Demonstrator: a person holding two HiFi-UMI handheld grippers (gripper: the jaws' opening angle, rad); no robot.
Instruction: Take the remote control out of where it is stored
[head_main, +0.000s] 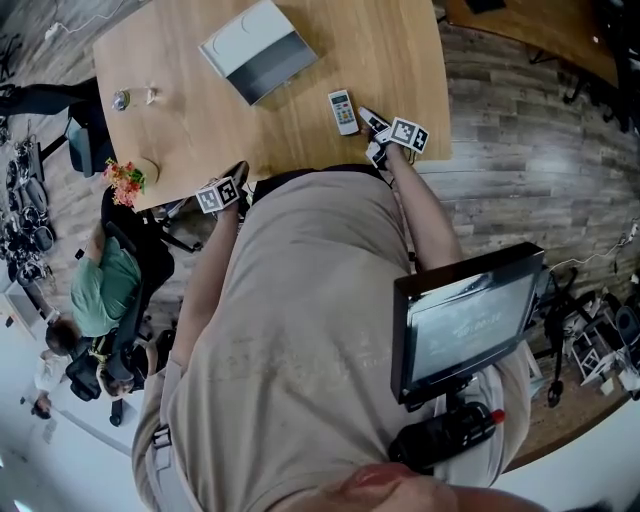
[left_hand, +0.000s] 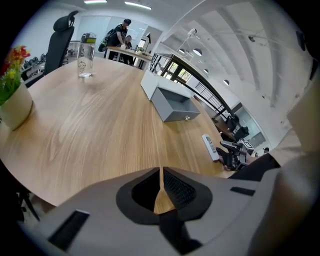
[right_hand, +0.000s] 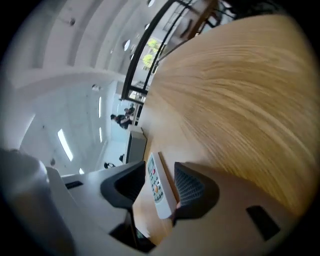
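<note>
A slim white remote control (head_main: 343, 111) lies on the light wooden table (head_main: 190, 130), near its front edge. The right gripper (right_hand: 160, 171) has its jaws clamped on the remote's near end. Behind stands a white drawer box (head_main: 258, 50), its grey drawer pulled open. The left gripper (left_hand: 161, 174), jaws together, hovers at the table's near edge. A potted flower (head_main: 128, 180) and a clear bottle (left_hand: 86, 55) stand far to the left.

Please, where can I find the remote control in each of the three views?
Head view: remote control on the table, right of the grey drawer box.
Left gripper view: remote control at the right, near the table's edge.
Right gripper view: remote control low centre, between the jaws of the right tool.
Shared landmark: the grey drawer box.
</note>
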